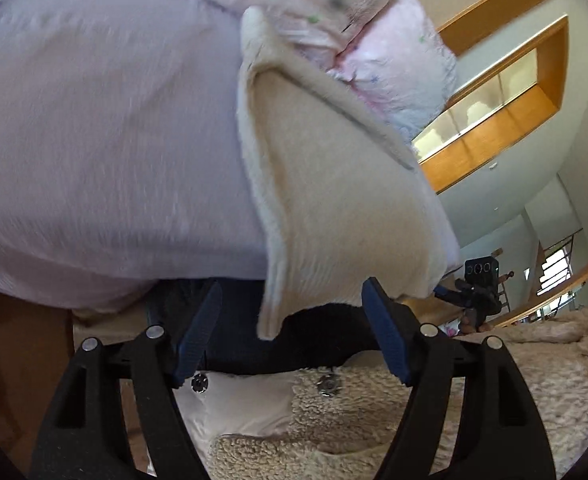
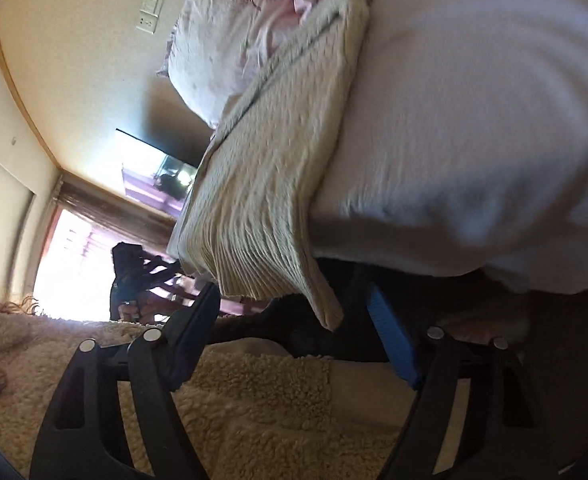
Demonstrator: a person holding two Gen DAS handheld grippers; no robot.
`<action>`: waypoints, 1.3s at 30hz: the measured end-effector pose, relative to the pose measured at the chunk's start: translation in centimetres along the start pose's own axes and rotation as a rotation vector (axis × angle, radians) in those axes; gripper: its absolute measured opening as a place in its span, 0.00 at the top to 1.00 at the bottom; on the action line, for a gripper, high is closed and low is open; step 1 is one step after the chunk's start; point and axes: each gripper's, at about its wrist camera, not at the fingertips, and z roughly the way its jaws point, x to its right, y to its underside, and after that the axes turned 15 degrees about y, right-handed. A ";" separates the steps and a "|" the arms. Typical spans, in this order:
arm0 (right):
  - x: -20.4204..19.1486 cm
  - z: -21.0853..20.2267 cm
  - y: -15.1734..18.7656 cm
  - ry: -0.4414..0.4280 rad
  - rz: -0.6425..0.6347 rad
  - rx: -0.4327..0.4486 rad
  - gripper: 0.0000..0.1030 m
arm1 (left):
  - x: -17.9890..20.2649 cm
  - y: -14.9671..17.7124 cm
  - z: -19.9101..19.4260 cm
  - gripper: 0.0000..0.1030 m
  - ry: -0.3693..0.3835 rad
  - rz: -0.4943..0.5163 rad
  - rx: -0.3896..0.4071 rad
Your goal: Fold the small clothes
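With both sets of jaws standing open and empty, the left gripper [image 1: 290, 336] and right gripper [image 2: 294, 340] face a cream ribbed knit garment [image 1: 333, 208]; next, grip its hem.

No legible text, label, brand, number or sign observed in either wrist view; the cloth surfaces and the wall plate [image 2: 148, 12] carry nothing readable.

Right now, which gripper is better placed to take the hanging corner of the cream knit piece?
Probably the left gripper: its jaws stand open with the cream knit corner hanging between the fingers. The right gripper is open too, but there the corner sits nearer one finger. Blur leaves depth uncertain.
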 end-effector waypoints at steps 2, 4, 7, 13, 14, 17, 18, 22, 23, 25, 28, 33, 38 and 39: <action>-0.1 1.2 0.2 -0.037 0.006 -0.007 0.31 | -0.4 0.3 0.8 0.30 0.008 -0.012 -0.018; -0.1 1.8 0.3 -0.071 0.017 -0.012 0.47 | -1.0 0.4 1.4 0.33 0.026 -0.027 -0.012; -0.2 2.6 0.3 -0.108 0.008 -0.017 0.86 | -1.5 0.1 2.2 0.73 0.066 -0.058 0.006; -3.8 0.0 -0.9 -0.167 -0.108 0.051 0.92 | 0.8 -0.8 2.0 0.94 0.191 -0.065 0.021; -5.2 -1.5 -2.2 -0.183 -0.145 0.106 0.92 | 1.8 -1.6 1.5 0.94 0.200 -0.032 0.034; -8.2 -4.3 -6.7 -0.180 -0.223 0.246 0.92 | 4.9 -6.7 0.5 0.94 0.204 0.105 0.108; -9.1 -5.1 -9.4 -0.160 -0.237 0.308 0.92 | 5.6 -9.2 0.5 0.94 0.189 0.146 0.145; -10.1 -4.5 -18.7 -0.048 -0.188 0.452 0.92 | 5.3 -18.5 2.4 0.94 0.125 0.192 0.277; -9.5 -3.4 -21.9 -0.017 -0.131 0.476 0.92 | 4.6 -21.1 3.5 0.94 0.090 0.187 0.299; -7.0 -1.9 -25.6 0.049 -0.022 0.490 0.91 | 2.8 -25.2 6.4 0.93 0.006 0.154 0.315; -4.2 2.8 -29.7 0.266 0.131 0.398 0.69 | 0.1 -27.8 8.9 0.76 -0.042 0.040 0.282; -3.5 3.6 -27.6 0.356 0.138 0.392 0.25 | -1.5 -26.4 6.9 0.30 -0.115 0.020 0.278; -4.0 2.6 -26.3 0.342 0.071 0.403 0.20 | -4.1 -25.5 8.4 0.30 -0.117 -0.073 0.153; -4.2 2.3 -26.1 0.338 0.061 0.406 0.20 | -4.4 -25.2 9.0 0.30 -0.120 -0.081 0.129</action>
